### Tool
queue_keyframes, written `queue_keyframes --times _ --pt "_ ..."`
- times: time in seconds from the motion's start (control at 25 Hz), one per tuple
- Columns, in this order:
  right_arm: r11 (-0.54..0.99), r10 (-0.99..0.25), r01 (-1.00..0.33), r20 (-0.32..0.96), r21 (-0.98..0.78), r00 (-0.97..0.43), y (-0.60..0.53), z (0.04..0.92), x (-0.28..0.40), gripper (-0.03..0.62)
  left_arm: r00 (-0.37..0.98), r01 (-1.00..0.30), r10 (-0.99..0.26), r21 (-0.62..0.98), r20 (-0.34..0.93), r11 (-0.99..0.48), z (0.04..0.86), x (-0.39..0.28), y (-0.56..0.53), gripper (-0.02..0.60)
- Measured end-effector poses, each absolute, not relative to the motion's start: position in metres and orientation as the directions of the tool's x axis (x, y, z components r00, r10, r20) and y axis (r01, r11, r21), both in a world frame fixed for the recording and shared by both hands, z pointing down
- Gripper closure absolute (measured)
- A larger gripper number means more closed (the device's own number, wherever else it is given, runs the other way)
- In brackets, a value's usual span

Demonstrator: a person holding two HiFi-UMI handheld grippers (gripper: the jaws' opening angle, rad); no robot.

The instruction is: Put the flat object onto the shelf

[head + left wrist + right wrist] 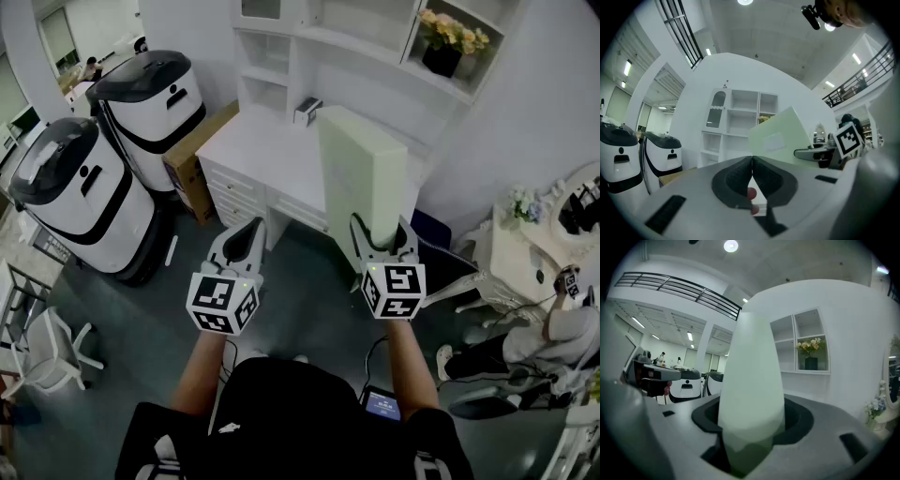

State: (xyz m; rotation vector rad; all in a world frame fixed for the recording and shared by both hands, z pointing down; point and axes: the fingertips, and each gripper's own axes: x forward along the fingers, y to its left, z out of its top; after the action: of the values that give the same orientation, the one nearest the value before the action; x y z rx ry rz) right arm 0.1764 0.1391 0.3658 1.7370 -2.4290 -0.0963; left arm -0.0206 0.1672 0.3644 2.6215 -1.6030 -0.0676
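Observation:
A pale green flat box (pixel 361 173) stands upright on its edge in my right gripper (pixel 382 236), whose jaws are shut on its lower end. In the right gripper view the box (pixel 752 376) fills the space between the jaws and rises tall in front of the camera. My left gripper (pixel 246 236) hangs level with it to the left, its jaws shut with nothing between them. From the left gripper view the box (pixel 780 138) shows at the right, with the closed pads (pixel 740 176) below. The white shelf unit (pixel 328 42) stands over a white desk (pixel 258 150) ahead.
Two white and black machines (pixel 94 150) stand at the left beside a cardboard box (pixel 192 155). A pot of yellow flowers (pixel 450 42) sits in the upper right shelf compartment. A small grey object (pixel 307 110) rests on the desk. A person (pixel 562 328) sits at the far right.

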Motion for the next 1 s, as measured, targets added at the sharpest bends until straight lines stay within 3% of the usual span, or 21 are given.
queue_keyframes --times 1.0 --pt "0.352 -0.935 -0.934 0.063 0.065 -0.349 0.152 0.376 0.191 0.329 0.428 -0.903 -0.904 0.052 0.008 -0.427 0.372 -0.010 0.191 0.575"
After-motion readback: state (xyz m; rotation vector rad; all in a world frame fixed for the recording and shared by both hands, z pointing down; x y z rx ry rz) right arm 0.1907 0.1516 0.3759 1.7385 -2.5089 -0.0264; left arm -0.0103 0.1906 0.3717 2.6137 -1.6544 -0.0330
